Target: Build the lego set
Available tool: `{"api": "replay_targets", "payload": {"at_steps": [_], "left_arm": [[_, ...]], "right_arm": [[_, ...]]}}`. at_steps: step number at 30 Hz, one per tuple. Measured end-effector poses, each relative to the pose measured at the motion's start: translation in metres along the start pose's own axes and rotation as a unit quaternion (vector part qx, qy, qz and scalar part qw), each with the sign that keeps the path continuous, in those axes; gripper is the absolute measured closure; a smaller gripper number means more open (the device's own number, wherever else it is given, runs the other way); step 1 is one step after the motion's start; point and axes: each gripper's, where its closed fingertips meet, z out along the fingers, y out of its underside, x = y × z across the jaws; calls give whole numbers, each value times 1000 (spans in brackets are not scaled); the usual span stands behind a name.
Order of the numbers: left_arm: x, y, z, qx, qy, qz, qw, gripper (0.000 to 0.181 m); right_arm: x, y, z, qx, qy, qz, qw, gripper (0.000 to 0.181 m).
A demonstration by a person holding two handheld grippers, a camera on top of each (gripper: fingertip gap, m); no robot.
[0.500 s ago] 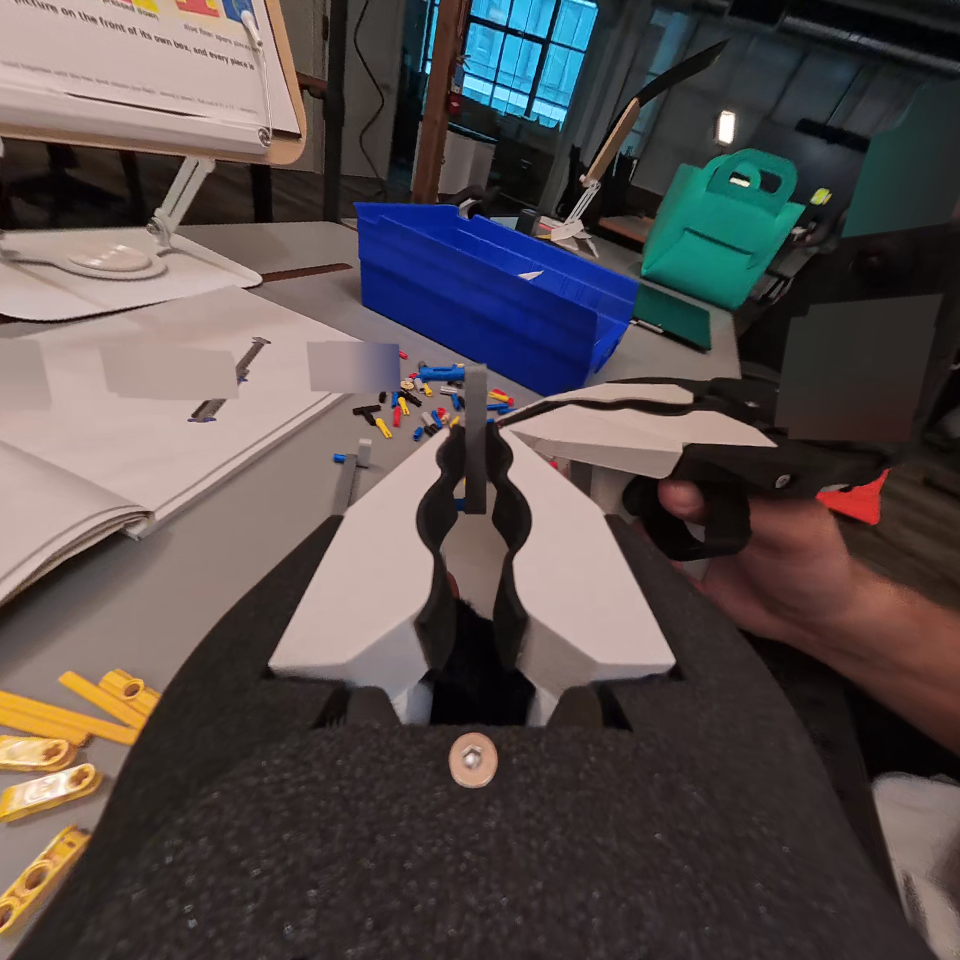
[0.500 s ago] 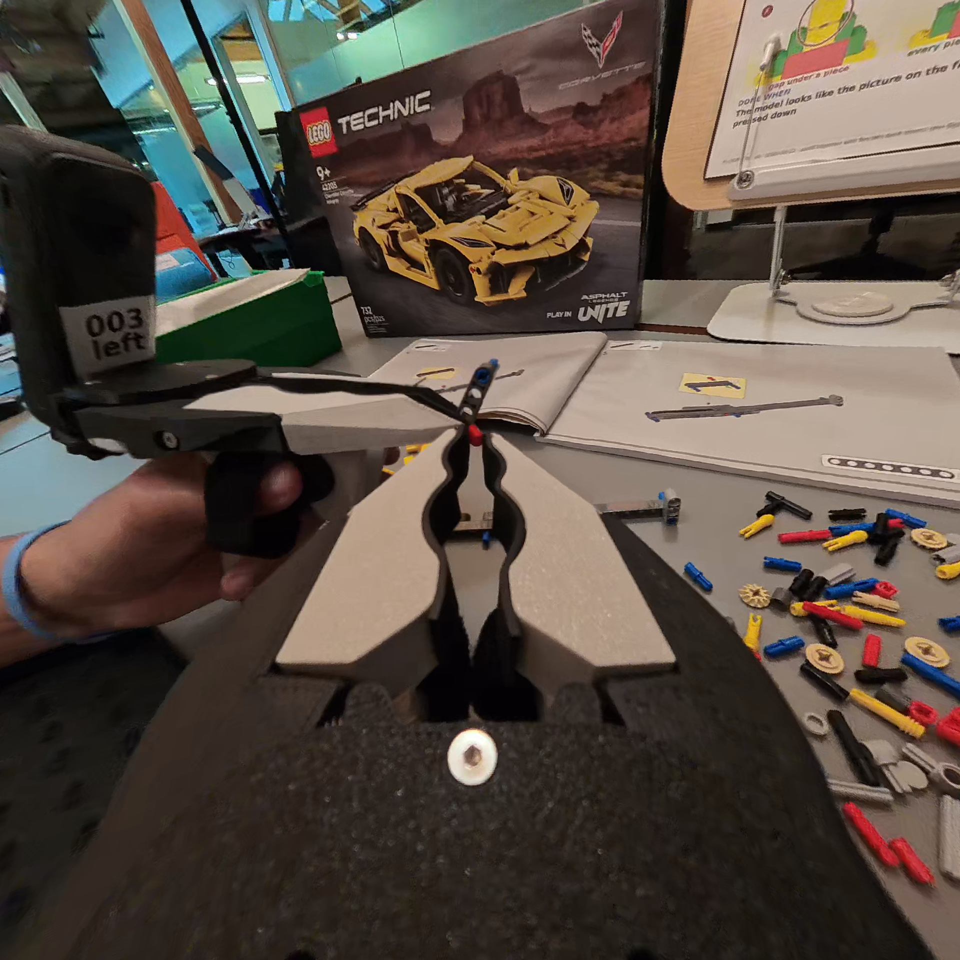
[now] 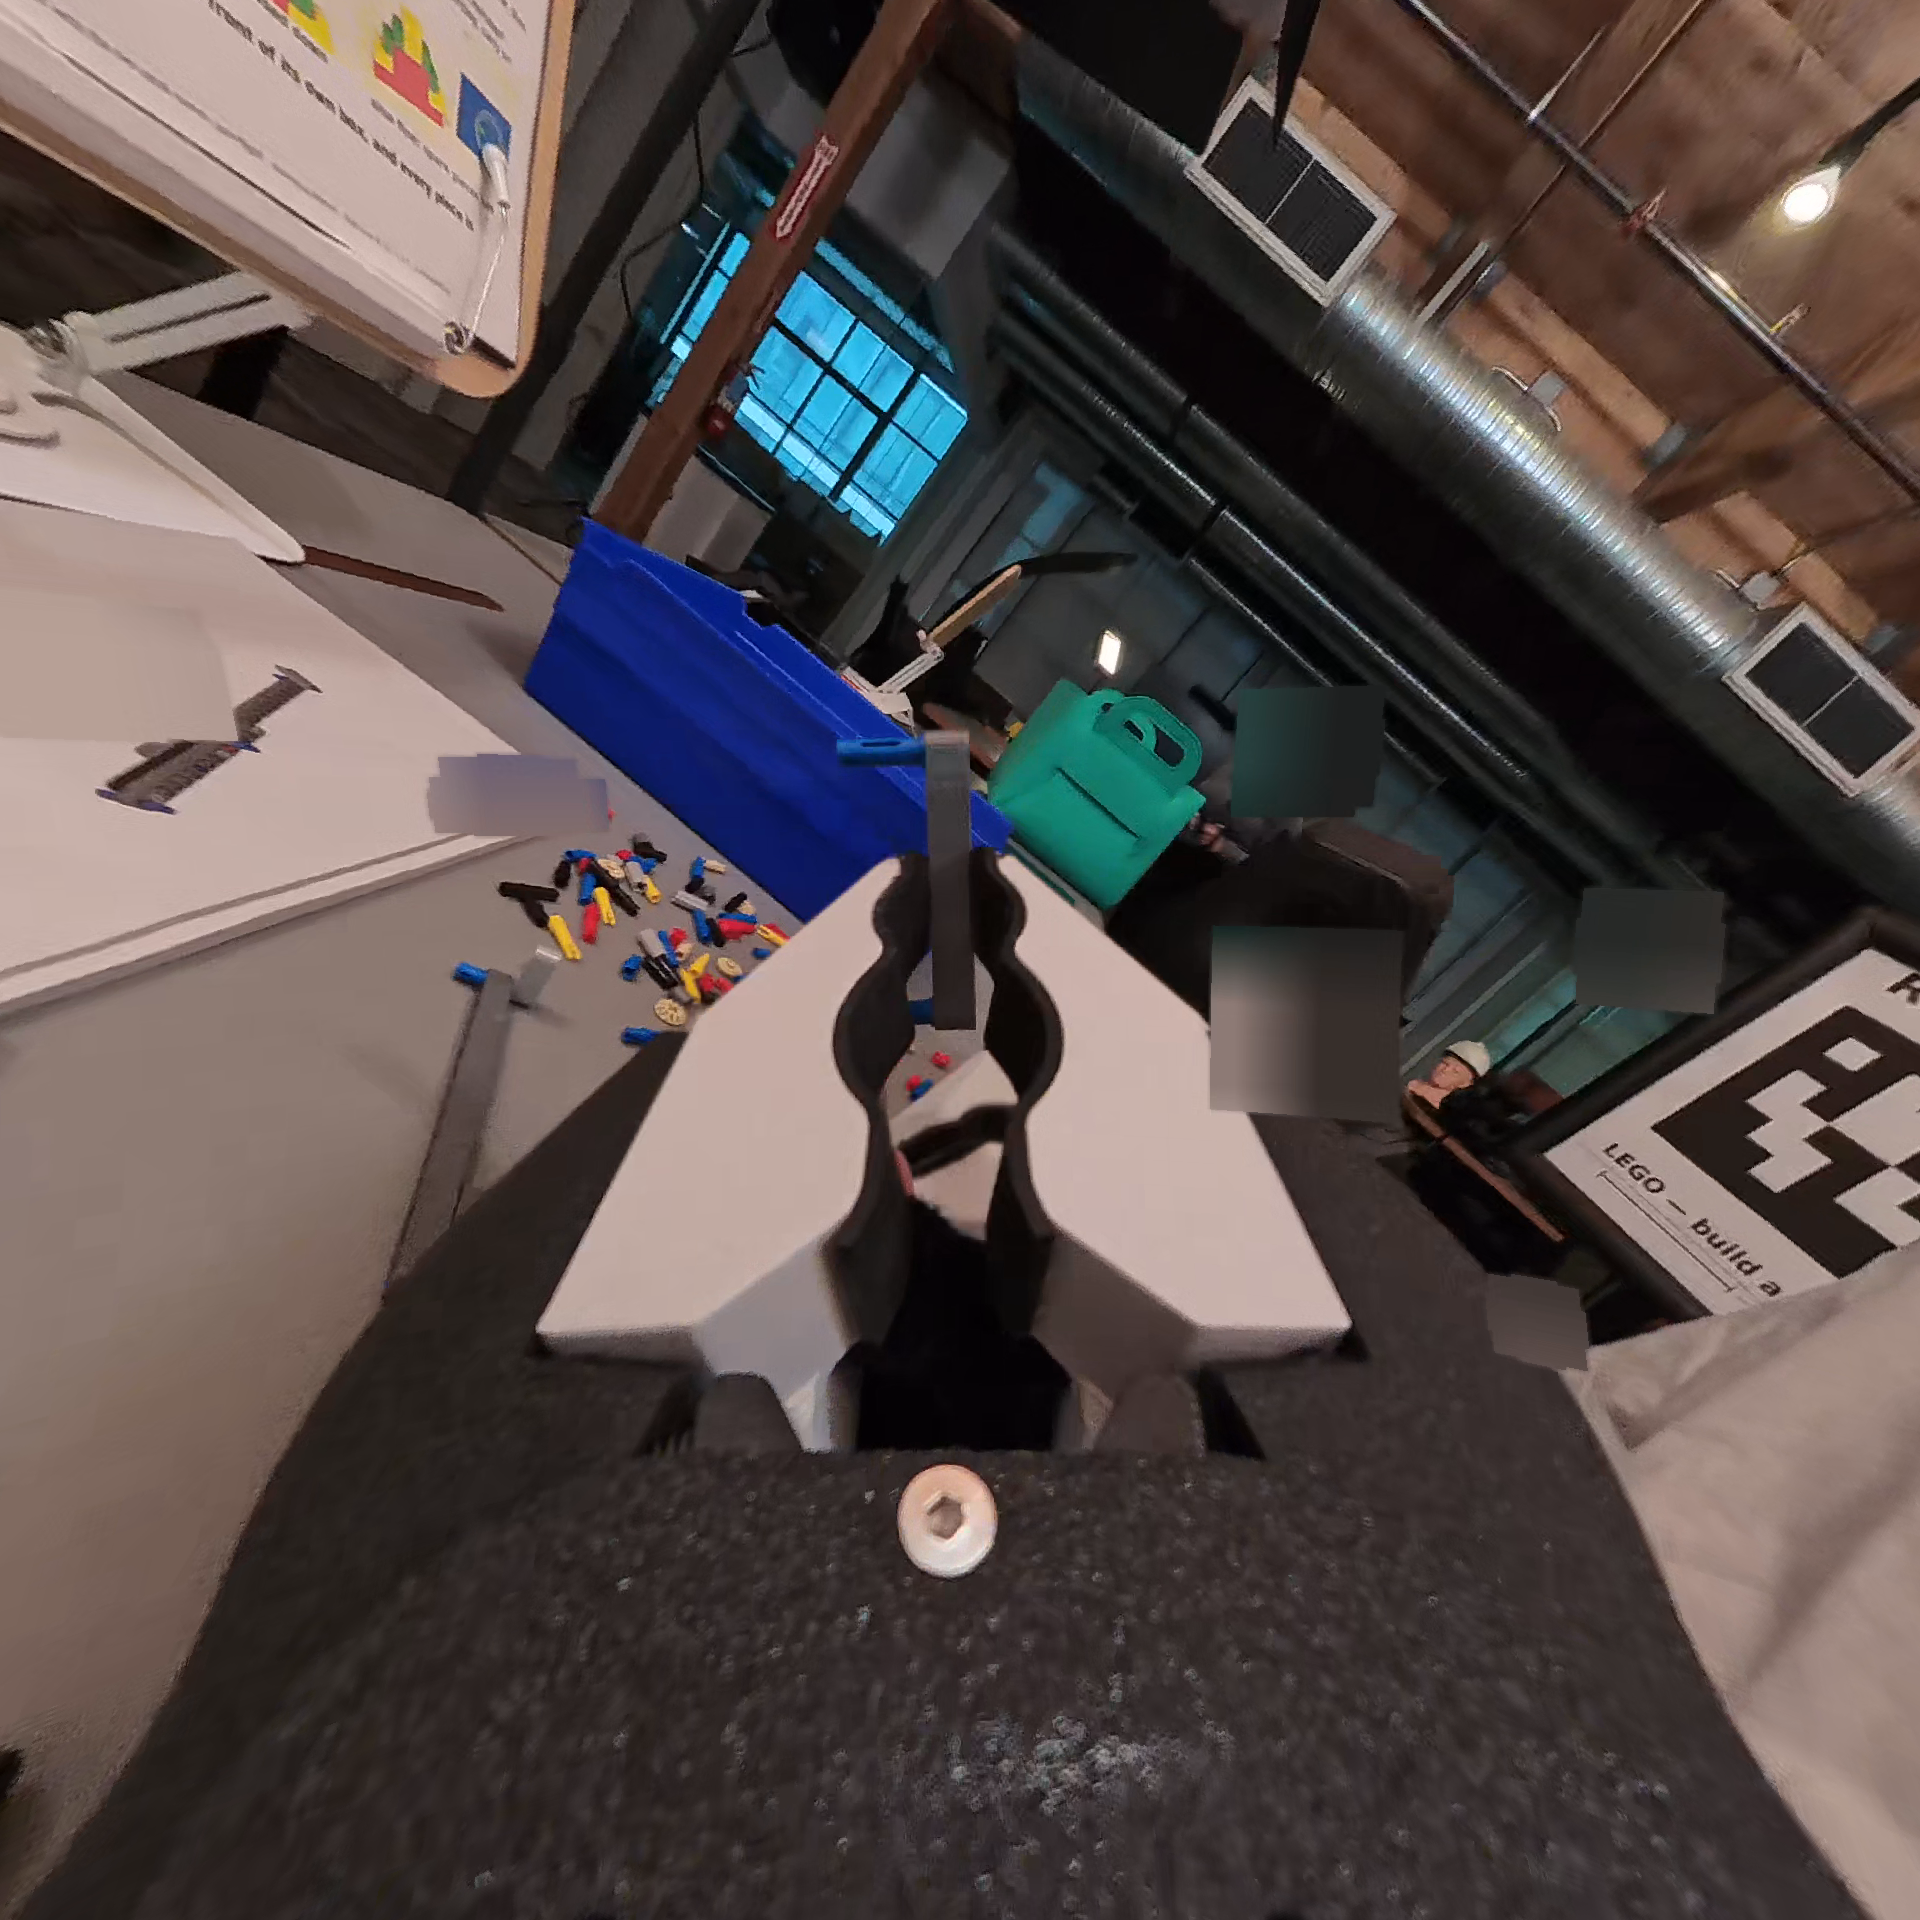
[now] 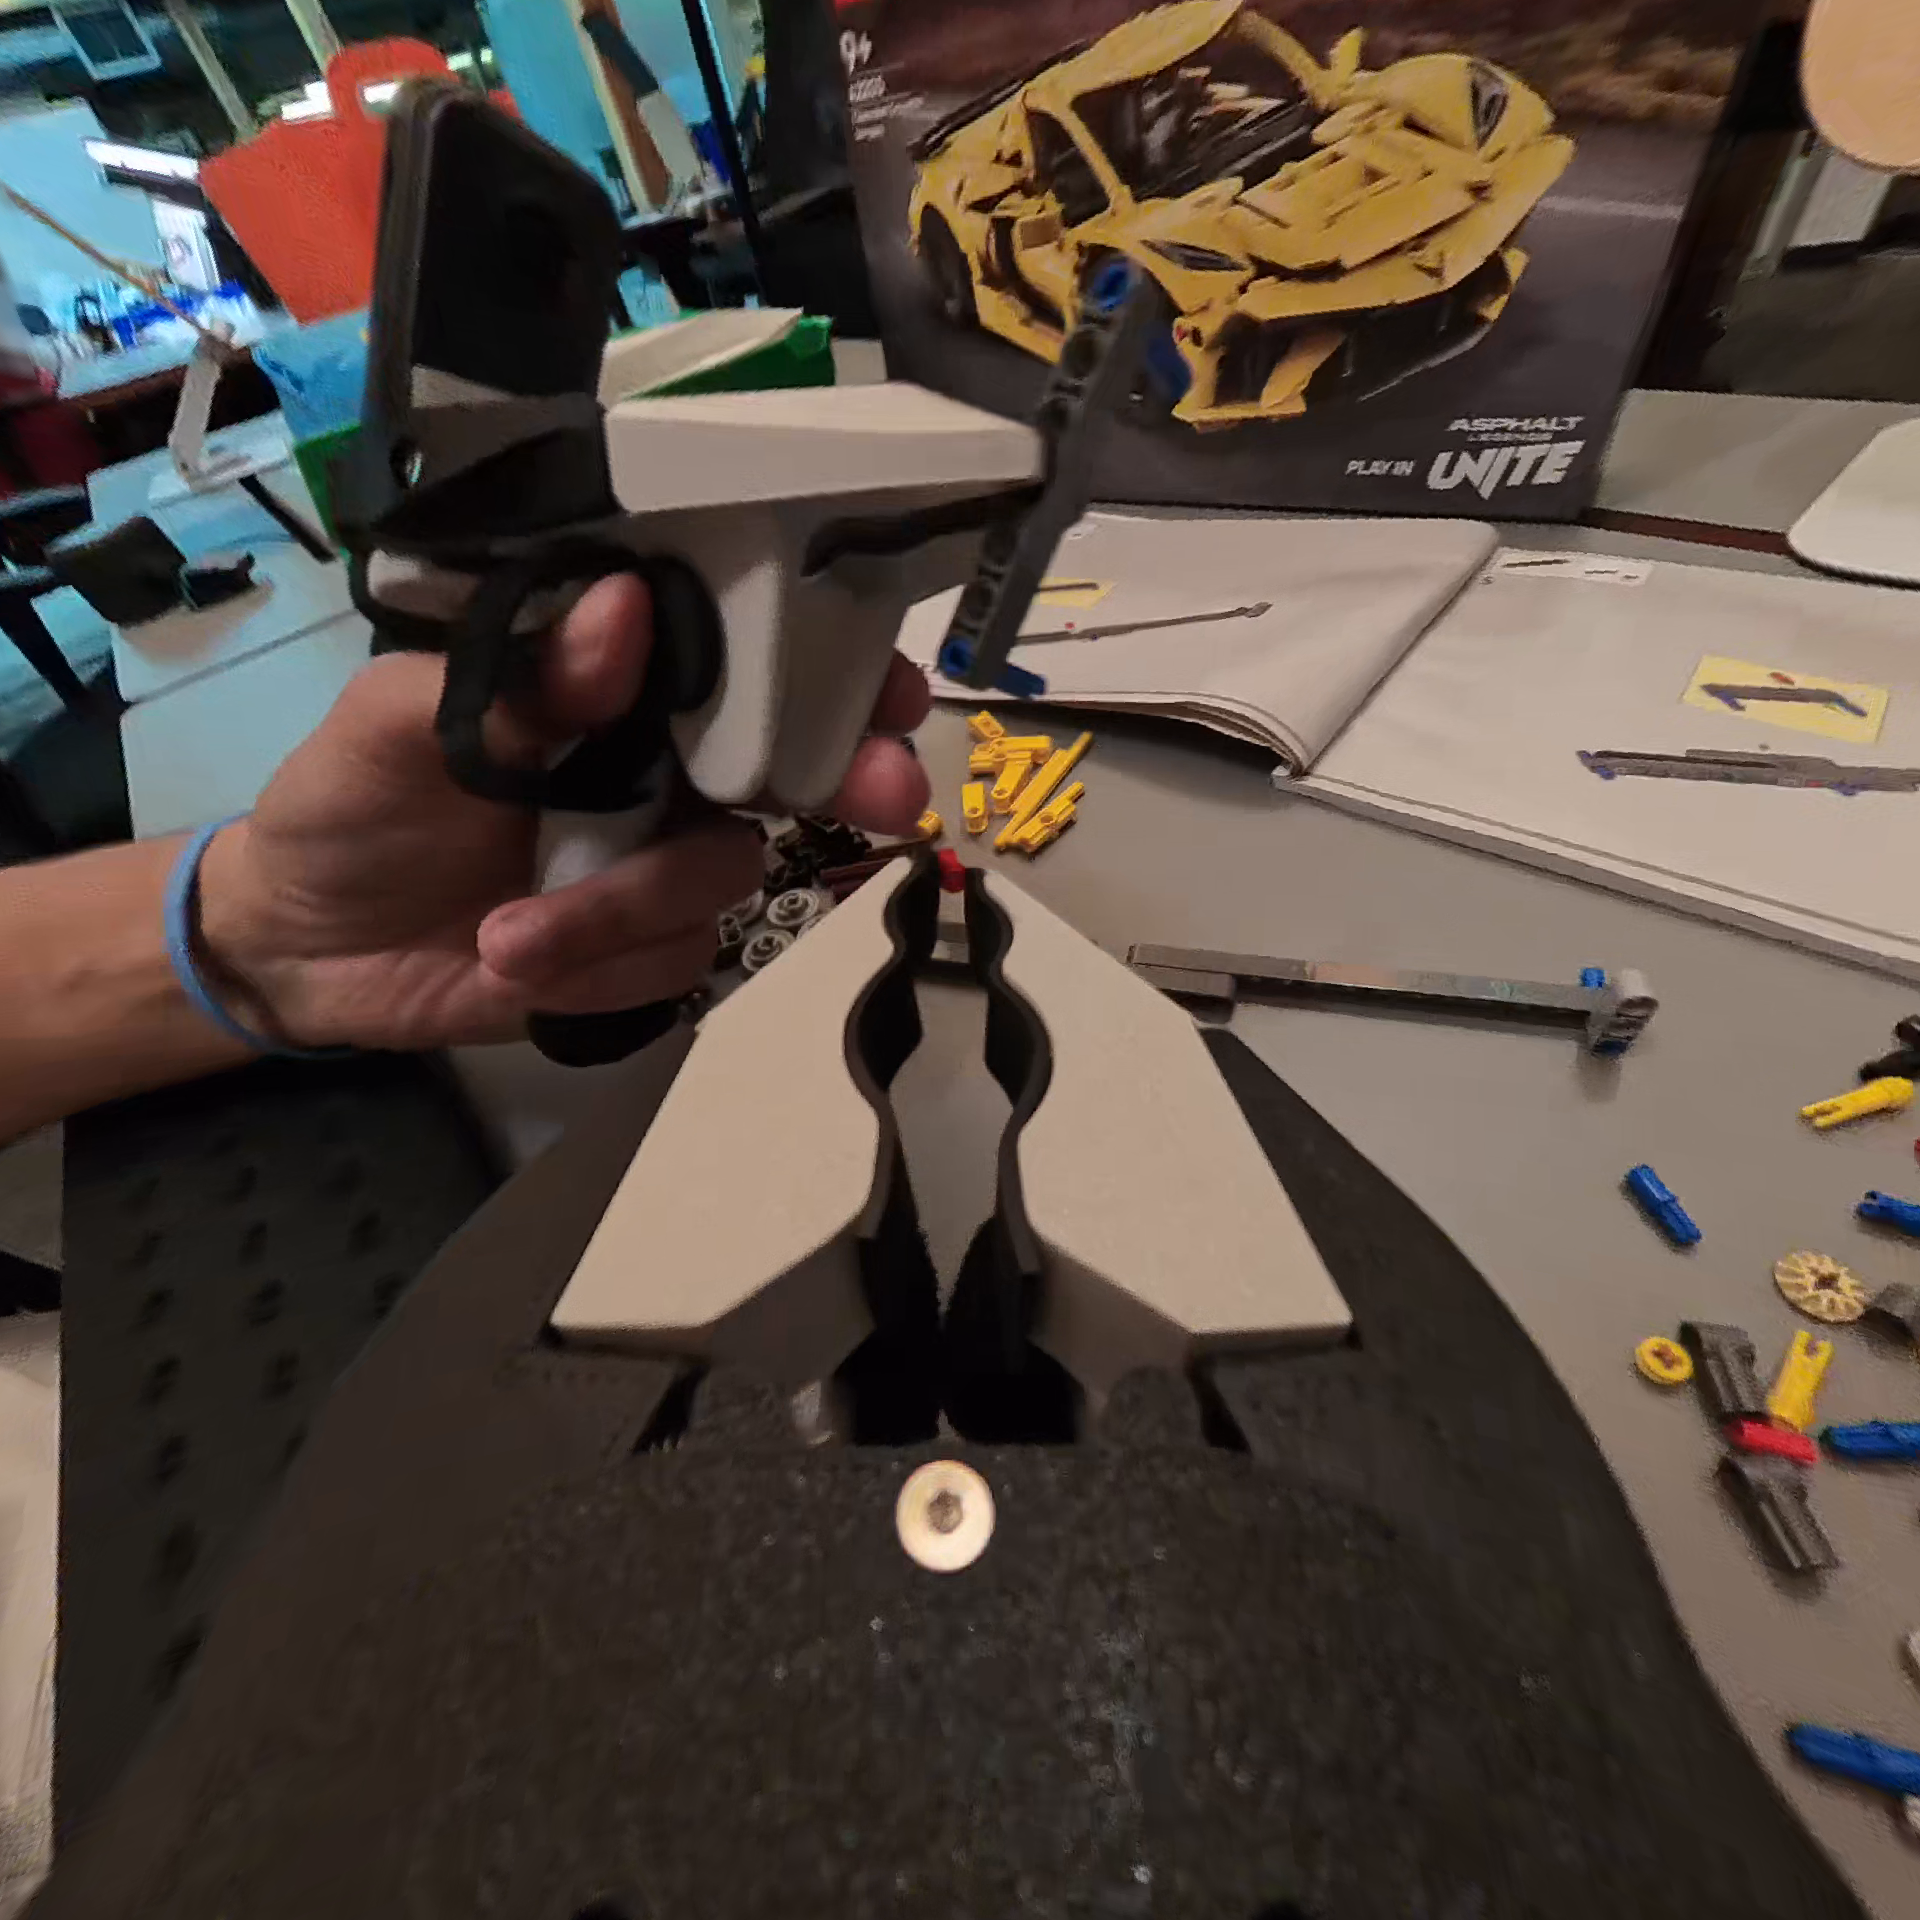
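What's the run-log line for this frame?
left claw: shut on grey beam, raised | right claw: shut on red pin | second beam: on table | pin not yet inserted

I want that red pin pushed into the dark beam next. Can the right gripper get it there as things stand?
Probably yes. The right gripper pinches a red pin, and the dark beam hangs in the left gripper just above with open air between them.

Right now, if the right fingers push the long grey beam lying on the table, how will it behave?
The long grey plastic beam lies flat on the grey table, so it would probably slide or pivot, not roll. It looks rigid and light. The blue pin at its end might snag.
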Motion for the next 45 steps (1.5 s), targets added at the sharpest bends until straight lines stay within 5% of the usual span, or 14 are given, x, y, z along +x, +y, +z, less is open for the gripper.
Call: {"api": "replay_targets", "payload": {"at_steps": [7,20,45], "left_arm": [[4,23,7,-49,9,3,999,175],[6,26,8,-60,-19,121,991,175],[-2,43,-2,-136,-46,173,974,175]], "right_arm": [[4,-10,-8,29,6,14,999,177],[4,-9,-10,27,5,17,999,177],[2,-1,-5,-1,16,-21,1000,177]]}}
